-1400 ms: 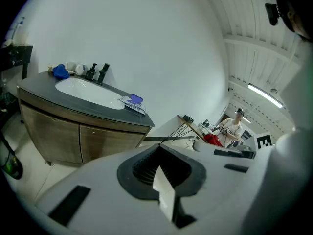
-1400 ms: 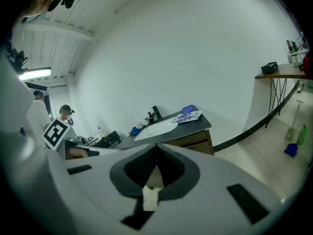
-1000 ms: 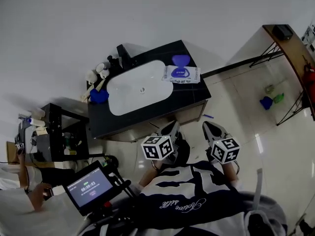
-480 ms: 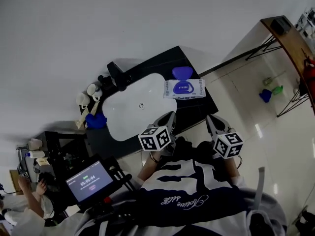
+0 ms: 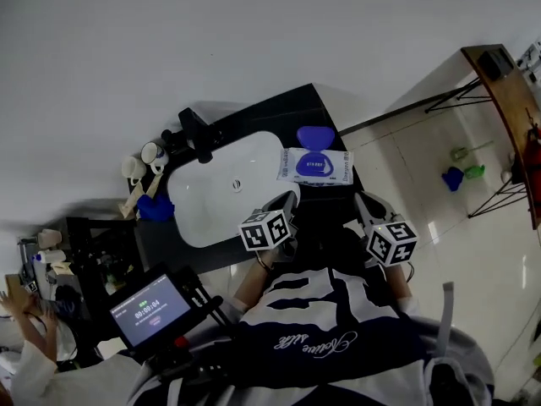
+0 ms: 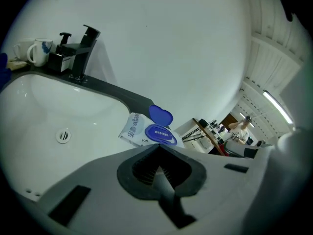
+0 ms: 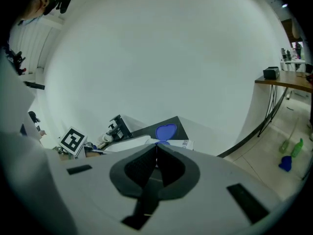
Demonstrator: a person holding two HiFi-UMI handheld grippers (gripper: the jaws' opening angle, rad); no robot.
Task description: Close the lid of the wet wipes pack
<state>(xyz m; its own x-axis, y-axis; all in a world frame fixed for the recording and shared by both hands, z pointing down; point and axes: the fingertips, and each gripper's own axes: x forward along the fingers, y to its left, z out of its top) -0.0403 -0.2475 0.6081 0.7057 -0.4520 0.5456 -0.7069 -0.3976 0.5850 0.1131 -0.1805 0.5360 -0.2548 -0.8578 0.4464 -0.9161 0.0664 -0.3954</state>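
Observation:
The white wet wipes pack (image 5: 314,167) lies on the black counter (image 5: 334,189) right of the sink, its blue lid (image 5: 312,136) flipped open toward the wall. My left gripper (image 5: 285,203) hovers over the counter's front edge, just short of the pack, jaws shut on nothing. My right gripper (image 5: 364,202) hangs off the counter's right front corner, also shut and empty. From the left gripper (image 6: 157,147) view, the pack (image 6: 139,129) and its raised lid (image 6: 160,115) lie just ahead. Over the right gripper (image 7: 156,145), the lid (image 7: 166,130) shows.
A white sink basin (image 5: 221,189) fills the counter's left part, with a black faucet (image 5: 194,132), mugs (image 5: 142,161) and a blue object (image 5: 156,207) around it. A dark shelf unit (image 5: 93,252) stands left. A wooden table (image 5: 507,100) and bottles on the floor (image 5: 461,176) are at the right.
Both grippers have come closer to the counter; the left one now reaches its front edge near the pack. Both stay shut. The lid is still open.

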